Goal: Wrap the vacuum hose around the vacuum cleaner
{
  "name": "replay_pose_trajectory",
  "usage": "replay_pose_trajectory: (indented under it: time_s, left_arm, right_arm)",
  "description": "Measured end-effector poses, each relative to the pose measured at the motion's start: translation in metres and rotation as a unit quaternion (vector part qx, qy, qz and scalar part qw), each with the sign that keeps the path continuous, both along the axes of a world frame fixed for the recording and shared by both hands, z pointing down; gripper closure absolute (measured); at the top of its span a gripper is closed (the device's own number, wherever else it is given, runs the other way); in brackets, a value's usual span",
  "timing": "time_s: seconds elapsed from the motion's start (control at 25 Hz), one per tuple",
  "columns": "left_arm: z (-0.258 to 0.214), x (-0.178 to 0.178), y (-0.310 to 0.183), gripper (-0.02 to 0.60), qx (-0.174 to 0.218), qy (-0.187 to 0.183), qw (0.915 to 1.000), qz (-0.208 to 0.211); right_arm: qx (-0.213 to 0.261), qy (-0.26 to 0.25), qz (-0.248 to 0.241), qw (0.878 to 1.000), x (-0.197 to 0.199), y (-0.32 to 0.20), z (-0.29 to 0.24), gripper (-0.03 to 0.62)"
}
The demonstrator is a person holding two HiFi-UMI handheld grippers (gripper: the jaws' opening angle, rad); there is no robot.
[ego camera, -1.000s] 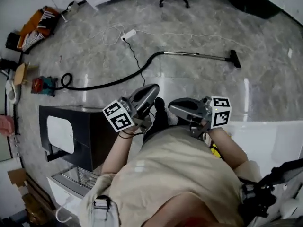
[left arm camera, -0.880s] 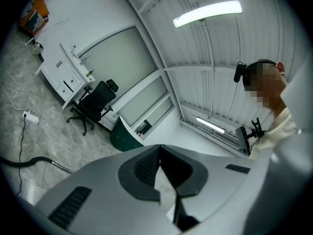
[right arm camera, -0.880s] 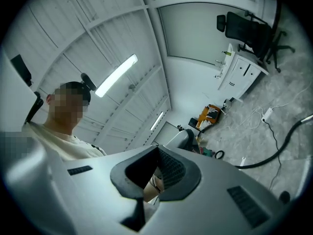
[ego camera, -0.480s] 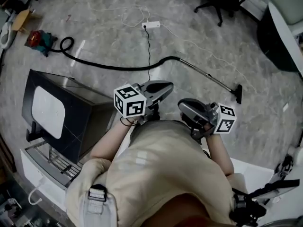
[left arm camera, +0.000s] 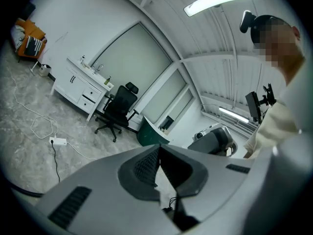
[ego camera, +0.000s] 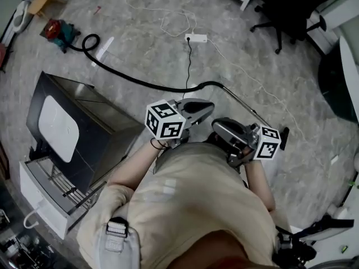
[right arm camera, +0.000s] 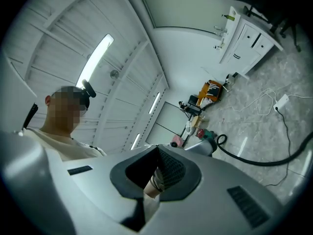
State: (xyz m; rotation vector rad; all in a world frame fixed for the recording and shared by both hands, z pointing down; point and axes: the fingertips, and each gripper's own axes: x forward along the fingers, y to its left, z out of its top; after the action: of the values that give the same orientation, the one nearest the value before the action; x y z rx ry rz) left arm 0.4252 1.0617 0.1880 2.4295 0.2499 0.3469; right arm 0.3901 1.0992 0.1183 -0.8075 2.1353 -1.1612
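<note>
The vacuum hose (ego camera: 162, 87) is black, the vacuum cleaner (ego camera: 59, 29) red and teal, the floor (ego camera: 129, 43) grey marbled.

— How do my arms sit?
— You hold both forearms bent in front of your chest, left gripper (ego camera: 208, 106) beside right gripper (ego camera: 215, 127), each with jaws closed together, empty.

The grey marbled floor (ego camera: 134, 43) carries a small red-and-teal vacuum cleaner (ego camera: 58, 31), its black vacuum hose (ego camera: 128, 77) snaking to a metal wand (ego camera: 241, 102), a white power strip (ego camera: 196, 38) and an office chair (ego camera: 286, 15).
</note>
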Motion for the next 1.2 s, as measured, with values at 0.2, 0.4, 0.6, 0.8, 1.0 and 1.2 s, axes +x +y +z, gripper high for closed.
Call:
replay_pose_trajectory:
  time_s: [0.2, 0.4, 0.6, 0.8, 1.0, 1.2]
  left_arm:
    - [0.023, 0.065, -0.032, 0.577, 0.015, -0.041, 0.9985, -0.033]
    - [0.041, 0.116, -0.046, 0.577, 0.025, -0.085, 0.9939, -0.065]
    - [0.064, 0.176, -0.065, 0.577, 0.042, -0.138, 0.9856, -0.089]
    - [0.121, 0.200, -0.081, 0.577, 0.057, -0.195, 0.9767, -0.068]
    - [0.193, 0.207, -0.105, 0.577, 0.064, -0.243, 0.9672, -0.039]
    - [0.288, 0.206, -0.129, 0.577, 0.063, -0.276, 0.9590, 0.013]
  right_arm:
    - [0.004, -0.045, -0.024, 0.999, 0.074, -0.032, 0.020, 0.591]
    - [0.003, -0.008, -0.043, 0.999, 0.144, -0.036, 0.042, 0.591]
    - [-0.025, -0.001, -0.069, 0.997, 0.224, -0.037, 0.073, 0.591]
    - [-0.061, -0.006, -0.040, 0.997, 0.265, -0.052, 0.116, 0.591]
    - [-0.103, 0.015, -0.022, 0.994, 0.286, -0.080, 0.171, 0.589]
    - [-0.166, 0.009, 0.010, 0.986, 0.296, -0.111, 0.236, 0.591]
